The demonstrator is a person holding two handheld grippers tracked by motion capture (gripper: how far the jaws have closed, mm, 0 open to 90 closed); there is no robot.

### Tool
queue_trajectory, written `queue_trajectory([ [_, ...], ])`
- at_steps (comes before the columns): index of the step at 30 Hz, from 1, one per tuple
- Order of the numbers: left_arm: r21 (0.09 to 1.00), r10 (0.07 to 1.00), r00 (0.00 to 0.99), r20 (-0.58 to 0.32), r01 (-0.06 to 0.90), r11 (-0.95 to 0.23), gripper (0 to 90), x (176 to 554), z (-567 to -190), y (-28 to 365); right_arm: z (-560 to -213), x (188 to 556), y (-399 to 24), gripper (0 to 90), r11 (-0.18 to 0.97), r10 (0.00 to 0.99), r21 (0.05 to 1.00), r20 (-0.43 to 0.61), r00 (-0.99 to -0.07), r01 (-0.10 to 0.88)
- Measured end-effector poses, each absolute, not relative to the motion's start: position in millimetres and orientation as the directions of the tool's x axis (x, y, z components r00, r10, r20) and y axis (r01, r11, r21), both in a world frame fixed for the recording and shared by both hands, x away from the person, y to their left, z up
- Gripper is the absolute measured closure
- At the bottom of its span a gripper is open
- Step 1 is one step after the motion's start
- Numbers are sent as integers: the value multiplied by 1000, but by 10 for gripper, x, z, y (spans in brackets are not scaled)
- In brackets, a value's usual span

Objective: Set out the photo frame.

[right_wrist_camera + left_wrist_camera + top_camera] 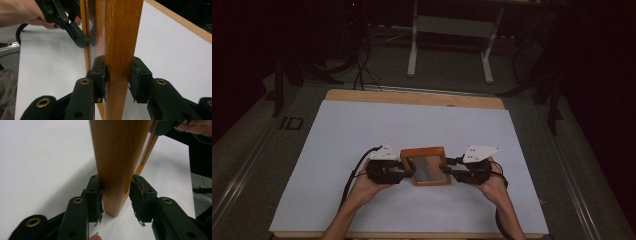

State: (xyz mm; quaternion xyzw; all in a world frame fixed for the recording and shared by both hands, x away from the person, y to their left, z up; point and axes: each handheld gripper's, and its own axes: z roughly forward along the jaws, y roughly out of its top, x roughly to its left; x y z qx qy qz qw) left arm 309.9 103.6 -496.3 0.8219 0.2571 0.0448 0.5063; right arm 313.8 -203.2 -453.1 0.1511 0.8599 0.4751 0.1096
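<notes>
Right gripper (117, 78) jaws clamping wooden frame (424, 166), left gripper (116, 198) jaws around it, seemingly not fully gripping.

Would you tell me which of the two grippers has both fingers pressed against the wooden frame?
The right gripper: both fingers clamp the wooden frame. On the left gripper, one finger stands clear of it.

Only readable mark: "ID" on the floor (291, 123), just off the table's far left corner; small dark marks on the grippers' grey plates too small to read; no other text.
</notes>
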Motion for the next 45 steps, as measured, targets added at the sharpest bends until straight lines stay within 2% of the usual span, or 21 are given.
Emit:
queue_trajectory([
  [14, 864, 480, 870, -117, 327, -384, 677, 3026, -4937, 975, -4571, 3168, -2109, 668, 506, 369, 845, -30, -929, 174],
  [45, 866, 516, 849, -113, 339, -368, 681, 2988, -4767, 1247, -4576, 3203, -1900, 666, 447, 379, 870, 28, -925, 209],
])
